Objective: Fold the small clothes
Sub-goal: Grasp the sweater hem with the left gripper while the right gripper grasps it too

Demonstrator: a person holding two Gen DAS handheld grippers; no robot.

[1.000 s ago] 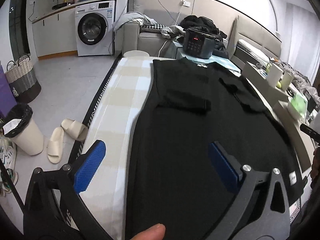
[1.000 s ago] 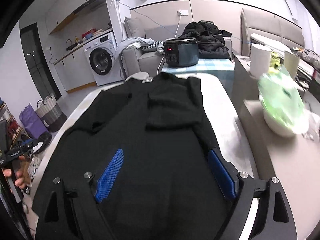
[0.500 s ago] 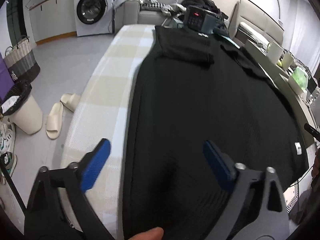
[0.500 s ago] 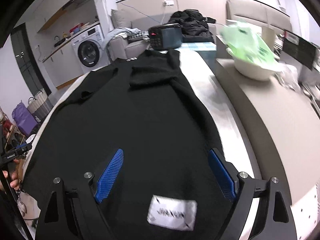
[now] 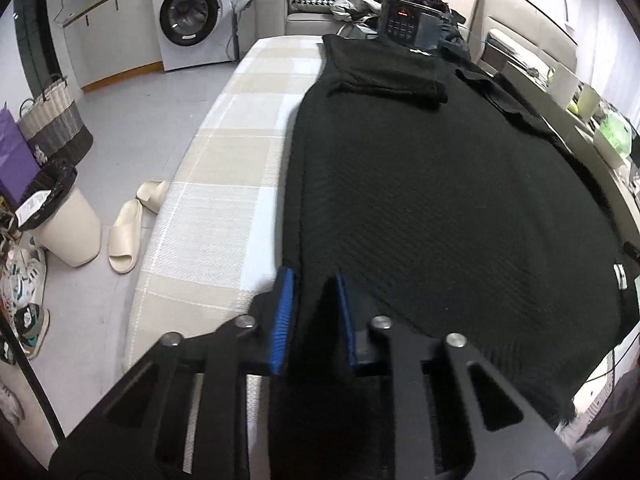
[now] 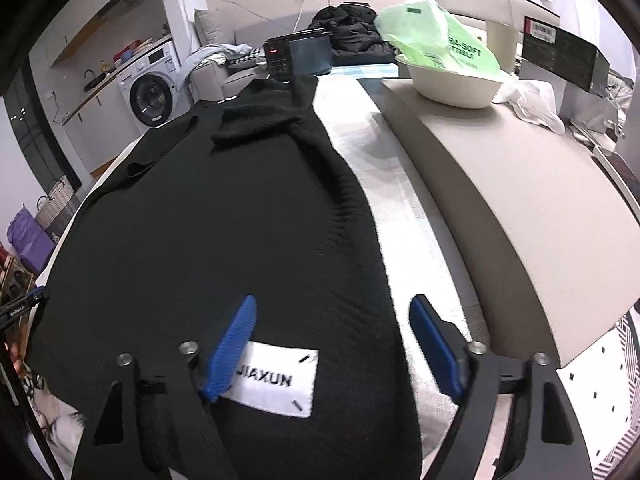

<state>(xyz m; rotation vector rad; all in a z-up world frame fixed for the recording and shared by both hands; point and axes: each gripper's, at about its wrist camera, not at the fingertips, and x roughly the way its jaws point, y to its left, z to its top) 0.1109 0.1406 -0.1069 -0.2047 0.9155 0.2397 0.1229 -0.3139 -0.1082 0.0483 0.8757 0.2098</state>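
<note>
**Both grippers down at the hem**

Since a second ago, the left hand-held gripper point(image 5: 311, 280) is closing on the black garment point(image 5: 432, 184), spread on the counter point(image 5: 224, 184); the right hand-held gripper point(image 6: 332, 320), jaws narrowing, straddles the other corner, not yet pinching. Next, I judge: lift both corners toward the collar.

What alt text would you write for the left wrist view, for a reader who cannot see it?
The left gripper, its blue-padded jaws closing, pinches the near left hem of a black ribbed knit garment spread flat on a beige checked table cover. Beyond stand a white washing machine and a black cooker.
</note>
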